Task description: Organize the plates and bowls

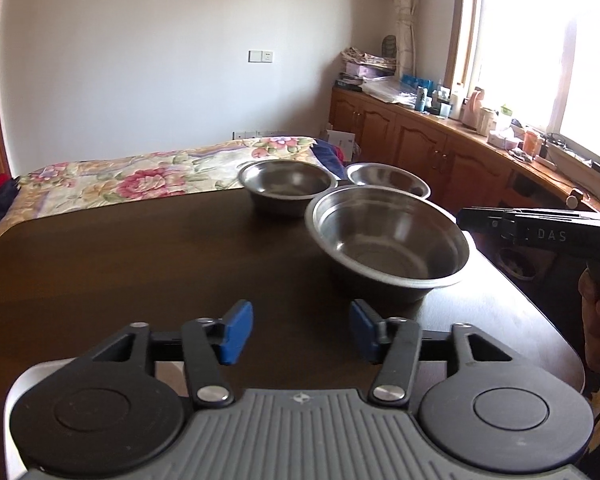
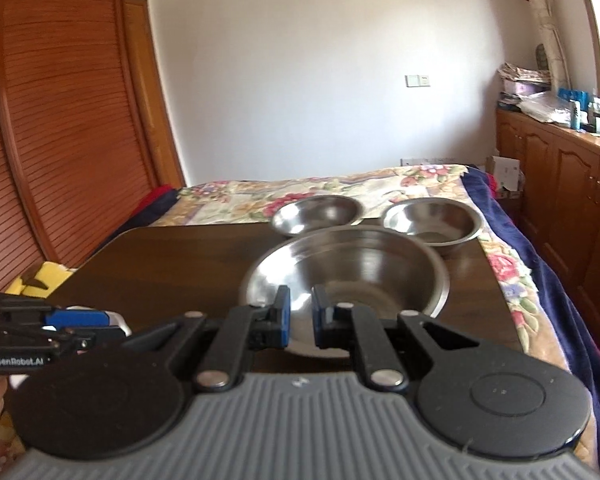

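Steel bowls on a dark table, "DAS" and "GenRobot.AI" readable on the tongs.
Large bowl (image 1: 388, 236) sits right of centre near the table (image 1: 140, 260) edge, two smaller bowls (image 1: 288, 184) behind; left half is free. Left gripper (image 1: 302, 332) stands wide, empty; right gripper (image 2: 301, 316) narrow, nearly closed, holding nothing.

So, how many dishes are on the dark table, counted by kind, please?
Large steel bowl, nearest the grippers: 1
Smaller steel bowls, at the table's far edge: 2
Plates: 0
Total: 3 dishes
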`<state>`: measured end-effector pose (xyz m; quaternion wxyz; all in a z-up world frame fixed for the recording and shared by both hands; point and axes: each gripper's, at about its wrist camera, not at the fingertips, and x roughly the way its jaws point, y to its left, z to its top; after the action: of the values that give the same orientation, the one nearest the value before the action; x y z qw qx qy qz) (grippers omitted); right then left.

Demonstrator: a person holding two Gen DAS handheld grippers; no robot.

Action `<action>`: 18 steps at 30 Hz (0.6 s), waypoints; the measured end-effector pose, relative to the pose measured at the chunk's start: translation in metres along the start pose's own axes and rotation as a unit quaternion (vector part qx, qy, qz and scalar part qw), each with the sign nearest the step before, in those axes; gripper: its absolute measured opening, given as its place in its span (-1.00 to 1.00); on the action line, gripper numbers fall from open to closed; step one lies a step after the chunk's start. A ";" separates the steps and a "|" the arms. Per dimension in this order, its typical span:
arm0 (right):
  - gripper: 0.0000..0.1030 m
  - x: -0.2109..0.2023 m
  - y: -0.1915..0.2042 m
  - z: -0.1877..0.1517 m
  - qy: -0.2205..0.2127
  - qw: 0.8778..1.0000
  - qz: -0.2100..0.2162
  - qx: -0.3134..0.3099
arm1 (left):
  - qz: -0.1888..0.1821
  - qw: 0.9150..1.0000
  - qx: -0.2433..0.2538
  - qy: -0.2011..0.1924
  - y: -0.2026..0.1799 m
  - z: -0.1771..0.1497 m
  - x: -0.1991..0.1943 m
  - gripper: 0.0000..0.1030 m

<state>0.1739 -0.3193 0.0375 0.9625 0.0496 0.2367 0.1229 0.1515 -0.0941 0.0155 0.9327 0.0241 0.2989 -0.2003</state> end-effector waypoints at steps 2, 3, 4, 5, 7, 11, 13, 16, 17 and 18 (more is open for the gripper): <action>-0.75 0.004 -0.010 0.003 0.000 1.000 -0.005 -0.001 | 0.001 1.000 0.002 -0.002 -0.006 0.006 0.009 0.24; -0.75 0.006 -0.015 0.004 -0.001 1.000 -0.008 -0.002 | 0.001 1.000 0.001 -0.002 -0.008 0.008 0.014 0.26; -0.75 0.008 -0.019 0.006 -0.001 1.000 -0.010 -0.003 | 0.001 1.000 -0.002 -0.002 -0.010 0.009 0.018 0.27; -0.75 0.011 -0.023 0.007 -0.002 1.000 -0.011 -0.004 | 0.001 1.000 -0.005 -0.002 -0.012 0.011 0.022 0.29; -0.75 0.015 -0.032 0.010 -0.003 1.000 -0.015 -0.005 | 0.002 1.000 -0.009 0.001 -0.014 0.014 0.030 0.32; -0.62 0.025 -0.053 0.015 -0.002 1.000 -0.020 0.000 | 0.004 1.000 -0.014 0.004 -0.020 0.018 0.043 0.32; -0.20 0.031 -0.062 0.016 -0.002 1.000 -0.020 0.004 | 0.006 1.000 -0.019 0.006 -0.020 0.020 0.048 0.33; -0.12 0.039 -0.071 0.017 0.002 1.000 -0.022 0.005 | 0.008 1.000 -0.023 0.010 -0.020 0.022 0.057 0.34; -0.10 0.041 -0.074 0.017 0.005 1.000 -0.023 0.004 | 0.008 1.000 -0.024 0.011 -0.020 0.023 0.059 0.34; -0.04 0.044 -0.076 0.017 0.007 1.000 -0.023 0.004 | 0.008 1.000 -0.023 0.013 -0.020 0.024 0.062 0.34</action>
<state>0.2360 -0.3819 0.0214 0.9633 0.0474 0.2447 0.1000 0.2026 -0.1390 0.0013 0.9308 0.0076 0.3151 -0.1851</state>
